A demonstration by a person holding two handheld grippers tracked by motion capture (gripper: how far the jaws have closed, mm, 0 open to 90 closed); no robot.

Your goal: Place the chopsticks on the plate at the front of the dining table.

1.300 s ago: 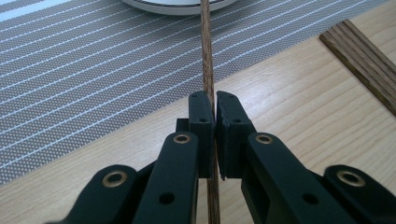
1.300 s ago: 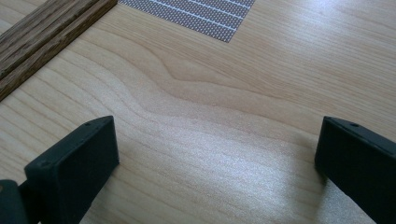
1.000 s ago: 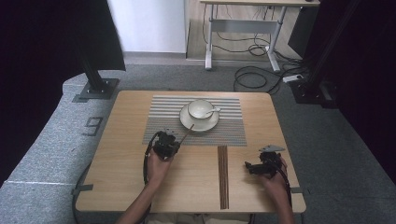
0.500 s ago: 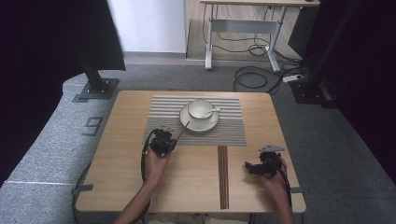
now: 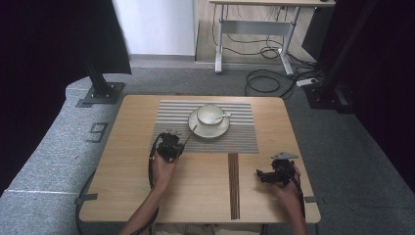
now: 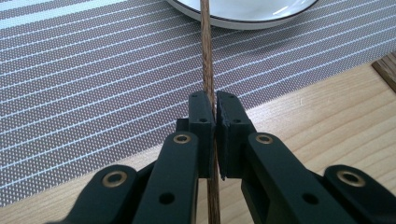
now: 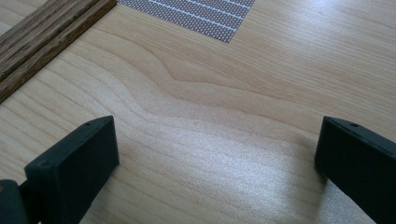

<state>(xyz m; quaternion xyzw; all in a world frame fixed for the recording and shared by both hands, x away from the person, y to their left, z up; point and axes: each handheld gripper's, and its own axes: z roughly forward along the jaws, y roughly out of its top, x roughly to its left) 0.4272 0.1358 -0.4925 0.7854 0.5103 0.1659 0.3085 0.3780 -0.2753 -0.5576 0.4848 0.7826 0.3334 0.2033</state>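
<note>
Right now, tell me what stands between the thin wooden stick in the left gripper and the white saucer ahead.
Nothing visible. The left gripper is shut on the thin wooden stick, whose far end already crosses the white saucer rim over the striped grey placemat.

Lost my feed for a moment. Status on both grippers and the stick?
Left gripper jaws shut on thin wooden stick, tip over saucer rim. Right gripper jaws open over bare table. Nothing in the way.

Even, soft light; dark surroundings – near jaws perhaps slightly blurred.
</note>
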